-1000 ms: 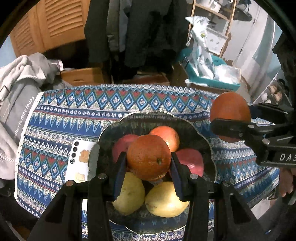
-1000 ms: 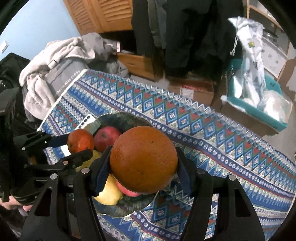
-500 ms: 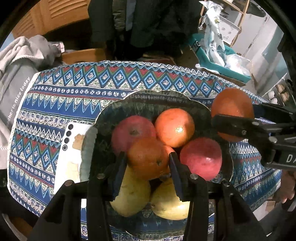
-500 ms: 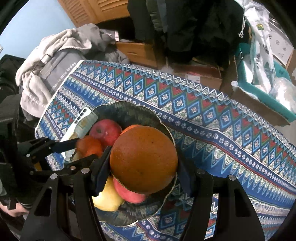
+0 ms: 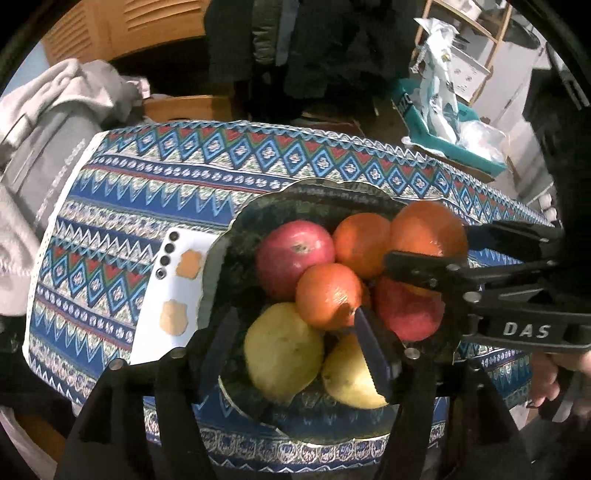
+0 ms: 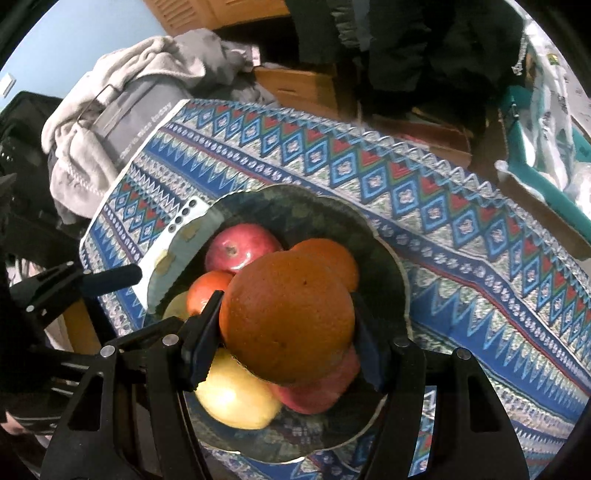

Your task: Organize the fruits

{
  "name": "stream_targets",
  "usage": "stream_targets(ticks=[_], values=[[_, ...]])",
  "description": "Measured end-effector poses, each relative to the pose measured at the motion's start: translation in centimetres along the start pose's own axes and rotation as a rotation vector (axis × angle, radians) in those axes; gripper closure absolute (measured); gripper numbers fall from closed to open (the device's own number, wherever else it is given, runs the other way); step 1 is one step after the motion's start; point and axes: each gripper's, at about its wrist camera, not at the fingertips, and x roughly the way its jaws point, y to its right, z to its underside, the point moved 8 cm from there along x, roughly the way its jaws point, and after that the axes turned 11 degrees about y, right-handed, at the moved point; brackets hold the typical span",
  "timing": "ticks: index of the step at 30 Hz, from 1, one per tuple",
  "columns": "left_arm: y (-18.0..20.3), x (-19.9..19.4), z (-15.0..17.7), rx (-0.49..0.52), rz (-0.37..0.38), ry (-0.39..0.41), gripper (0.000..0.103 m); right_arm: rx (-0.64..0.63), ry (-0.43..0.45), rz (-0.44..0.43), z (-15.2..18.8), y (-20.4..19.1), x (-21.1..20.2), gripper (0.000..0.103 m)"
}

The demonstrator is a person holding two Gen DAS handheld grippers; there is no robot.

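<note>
Over bowl [image 5: 255,218] | left tongs [image 5: 295,347] just spread, small orange [image 5: 328,295] freed | right tongs [image 6: 286,328] pinching big orange [image 6: 288,317]

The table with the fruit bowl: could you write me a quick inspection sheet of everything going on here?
Surface: patterned tablecloth covers the table.
Job's things: dark bowl holds two red apples, two yellow fruits, two oranges; small orange lies on top.
Clutter: white phone beside the bowl, its edge under the rim.
Grippers: left gripper has just been opening, pads off the small orange; right gripper shut on big orange above the bowl.
Cables: nothing seen.
Surroundings: grey clothes, wooden louvred doors, teal bin, dark coats.
</note>
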Motion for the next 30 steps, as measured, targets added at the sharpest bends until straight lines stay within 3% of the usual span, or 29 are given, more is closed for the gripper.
stream_targets(ticks=[5,6,18,30], values=[[-0.7,-0.4,0.6,-0.020,-0.013,0.000,0.035,-0.003,-0.008,-0.027,-0.1,-1.2,0.3,0.035],[-0.7,-0.5,0.7,-0.021,-0.014,-0.001,0.035,-0.004,-0.011,-0.023,-0.2,-1.2,0.3,0.030],[0.7,-2.0,0.7,0.009,-0.017,0.027,0.034,-0.009,-0.021,-0.014,0.4,-1.1,-0.8,0.029],[1.4,-5.4,-0.6,0.007,-0.018,0.101,0.031,-0.043,0.109,0.058,-1.3,-0.6,-7.5,0.028]])
